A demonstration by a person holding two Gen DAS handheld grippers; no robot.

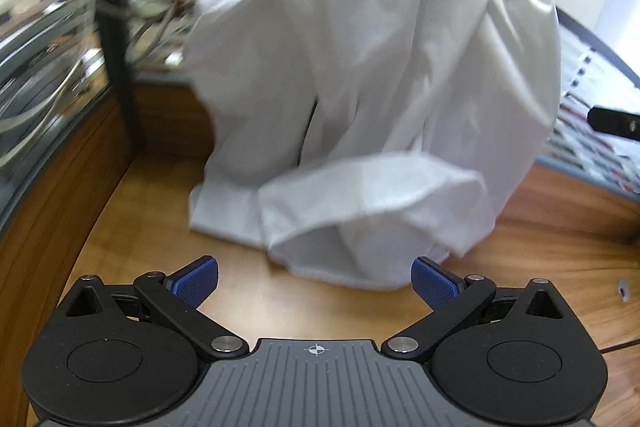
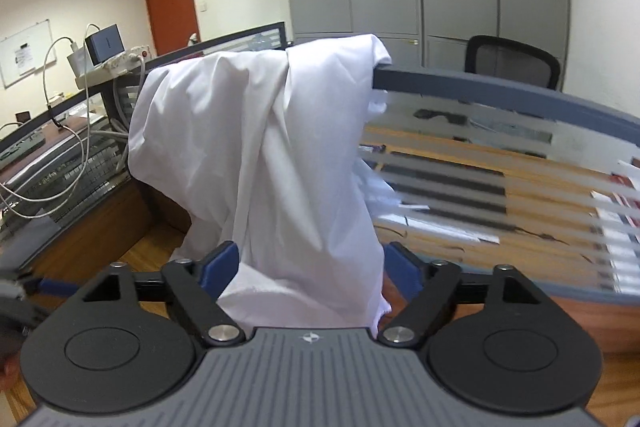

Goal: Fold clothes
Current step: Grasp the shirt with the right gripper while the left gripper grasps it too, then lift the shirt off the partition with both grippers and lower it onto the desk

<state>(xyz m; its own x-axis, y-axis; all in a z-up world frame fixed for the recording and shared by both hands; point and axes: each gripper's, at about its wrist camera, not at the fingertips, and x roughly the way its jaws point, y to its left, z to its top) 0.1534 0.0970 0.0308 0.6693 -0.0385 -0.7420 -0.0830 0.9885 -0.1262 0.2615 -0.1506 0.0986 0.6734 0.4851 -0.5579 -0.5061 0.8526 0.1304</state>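
Right wrist: claw [image 2: 310, 269] wide around shirt [image 2: 256, 147]

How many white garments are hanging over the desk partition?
1: a white garment draped over the partition at the desk corner, its lower end on the desk; folds may hide more.

Both tools are tilting downward, the left tool [image 1: 315, 281] gaping empty, the right tool [image 2: 311, 269] standing wide.

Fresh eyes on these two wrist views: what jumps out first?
A big white garment draped over the corner of the desk partition, its hem reaching the wooden desk. The right gripper stands open with the cloth hanging between its blue pads; the left gripper is open too, just short of the hem.
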